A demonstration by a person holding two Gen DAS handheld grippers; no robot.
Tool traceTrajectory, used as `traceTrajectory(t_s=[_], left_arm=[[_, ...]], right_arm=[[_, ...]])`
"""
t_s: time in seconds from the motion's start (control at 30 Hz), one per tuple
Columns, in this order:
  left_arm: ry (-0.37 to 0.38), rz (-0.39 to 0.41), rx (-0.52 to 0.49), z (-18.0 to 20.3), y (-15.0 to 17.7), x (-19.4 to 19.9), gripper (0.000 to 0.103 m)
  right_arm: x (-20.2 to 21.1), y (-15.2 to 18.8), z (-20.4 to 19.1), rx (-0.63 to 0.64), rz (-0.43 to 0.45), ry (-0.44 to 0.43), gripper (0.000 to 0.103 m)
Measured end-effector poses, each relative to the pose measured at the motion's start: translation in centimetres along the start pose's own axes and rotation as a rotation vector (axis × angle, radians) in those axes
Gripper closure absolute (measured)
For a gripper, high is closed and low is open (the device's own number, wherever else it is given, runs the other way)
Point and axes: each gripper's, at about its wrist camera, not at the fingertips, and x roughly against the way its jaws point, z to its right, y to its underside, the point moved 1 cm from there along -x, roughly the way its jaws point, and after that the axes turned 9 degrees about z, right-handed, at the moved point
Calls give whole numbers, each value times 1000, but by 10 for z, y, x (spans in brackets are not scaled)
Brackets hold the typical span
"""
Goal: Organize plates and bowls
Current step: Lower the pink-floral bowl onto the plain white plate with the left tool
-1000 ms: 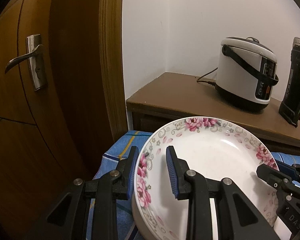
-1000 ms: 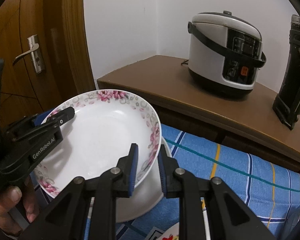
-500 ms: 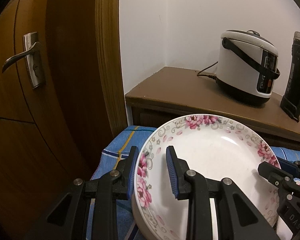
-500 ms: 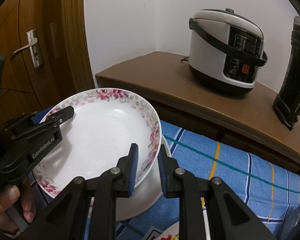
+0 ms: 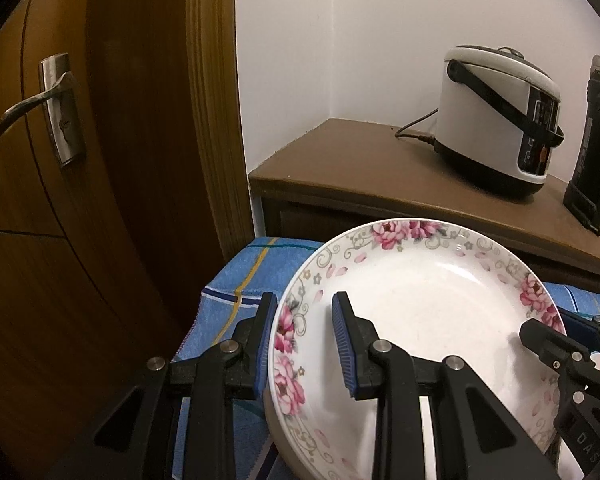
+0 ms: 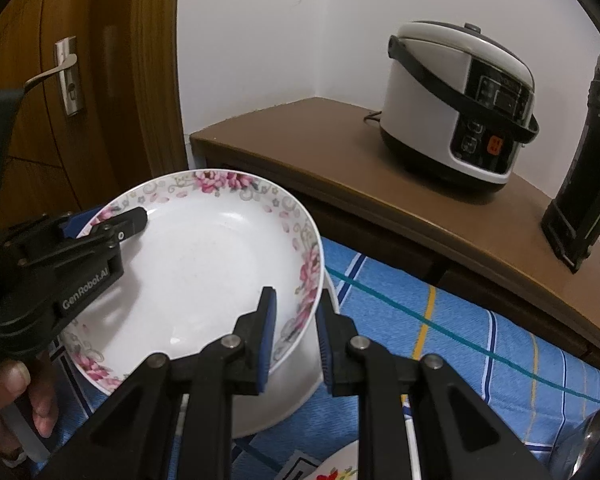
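Since the earlier frames, little has been shifted: the flowered plate is kept in the same double hold, while the door handle and rice cooker are seen slightly lower and further out in the left wrist view, so the pair of grippers has been carried a little.

The plate is held above a plain white bowl, whose wall is seen directly under it on the blue striped cloth. Whether the plate touches the bowl cannot be told.

The left gripper is set across the plate's left rim, one blue pad beneath and outside the rim, the other inside the well. A gap is seen between the inner pad and the plate, so a firm grip cannot be confirmed. The right gripper is set across the opposite rim in the same way, its fingers close on either side of the flowered border; contact appears likely but cannot be told for certain.

A brown cabinet is seen behind the cloth, with the rice cooker and a dark appliance standing on it. A second patterned plate is partly seen at the bottom edge of the right wrist view.
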Motion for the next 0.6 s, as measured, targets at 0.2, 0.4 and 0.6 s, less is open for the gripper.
traceTrajectory(t_s=[0.2,0.4,0.6], left_arm=[[5,-21,-11,1,5,-2,72],[12,-41,-11,0,8,-5,72],[15,-75,-20,2,11,-11,72]], right_arm=[[-1,0,-4,22,-4,23,83],[-2,-1,-7,42,-19,41,83],[-7,-2,-11,76,-44,65,83]])
